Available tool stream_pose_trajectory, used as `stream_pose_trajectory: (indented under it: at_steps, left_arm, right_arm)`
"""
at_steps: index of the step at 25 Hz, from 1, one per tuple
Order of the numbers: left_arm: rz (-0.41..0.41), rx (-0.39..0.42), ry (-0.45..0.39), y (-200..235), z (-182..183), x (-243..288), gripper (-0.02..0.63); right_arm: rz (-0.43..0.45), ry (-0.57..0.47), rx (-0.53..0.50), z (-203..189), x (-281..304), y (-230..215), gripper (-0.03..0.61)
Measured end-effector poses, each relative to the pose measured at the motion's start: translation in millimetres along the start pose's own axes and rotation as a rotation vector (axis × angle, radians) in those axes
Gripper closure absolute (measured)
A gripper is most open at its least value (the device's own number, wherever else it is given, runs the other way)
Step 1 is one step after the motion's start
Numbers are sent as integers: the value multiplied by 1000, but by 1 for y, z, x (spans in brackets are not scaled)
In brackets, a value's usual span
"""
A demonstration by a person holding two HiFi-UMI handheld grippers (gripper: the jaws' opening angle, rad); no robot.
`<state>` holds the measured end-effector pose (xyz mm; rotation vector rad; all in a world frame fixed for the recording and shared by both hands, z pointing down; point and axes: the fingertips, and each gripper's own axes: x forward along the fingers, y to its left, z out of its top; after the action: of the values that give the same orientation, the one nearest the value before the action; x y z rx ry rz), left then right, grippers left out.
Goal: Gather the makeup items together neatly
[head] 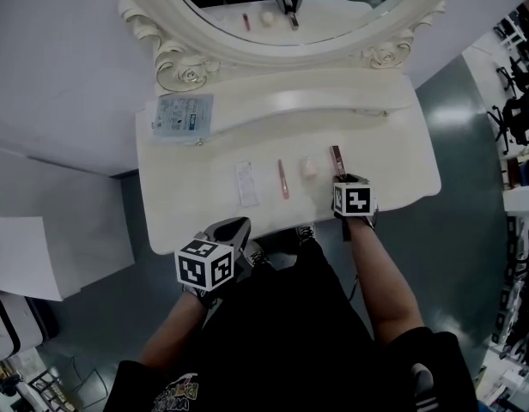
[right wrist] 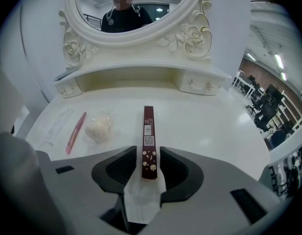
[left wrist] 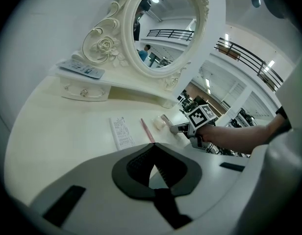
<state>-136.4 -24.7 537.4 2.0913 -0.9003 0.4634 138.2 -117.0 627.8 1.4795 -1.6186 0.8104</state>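
Observation:
A long dark red box [right wrist: 149,136] lies on the white dressing table [head: 393,144], its near end between the jaws of my right gripper [right wrist: 148,158]. The jaws stand open, with a narrow gap to the box on each side. To its left, in a row, lie a pale puff in clear wrap [right wrist: 98,127], a pink stick [right wrist: 76,132] and a white sachet [right wrist: 58,125]. In the head view the box [head: 337,155] lies just beyond the right gripper [head: 340,177]. My left gripper [left wrist: 152,148] is shut and empty, held at the table's front edge [head: 239,227].
An oval mirror [right wrist: 136,4] in a carved frame stands at the back over a raised shelf with small drawers. A blue-and-white packet [head: 183,116] lies on the shelf's left end. The table drops off to grey floor on the right.

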Motion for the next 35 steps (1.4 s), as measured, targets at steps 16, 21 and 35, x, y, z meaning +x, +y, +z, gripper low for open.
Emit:
stream_pose_trajectory:
  at_steps: [16, 21, 35]
  left_arm:
    - [-17, 90, -169, -16, 41, -54, 604]
    - [0, 104, -218, -42, 46, -71, 604]
    - [39, 21, -225, -152, -24, -44, 604]
  right_arm:
    - [369, -595, 206, 62, -184, 38, 549]
    - [488, -616, 149, 58, -223, 67, 549]
    - [786, -449, -40, -38, -258, 97, 549]
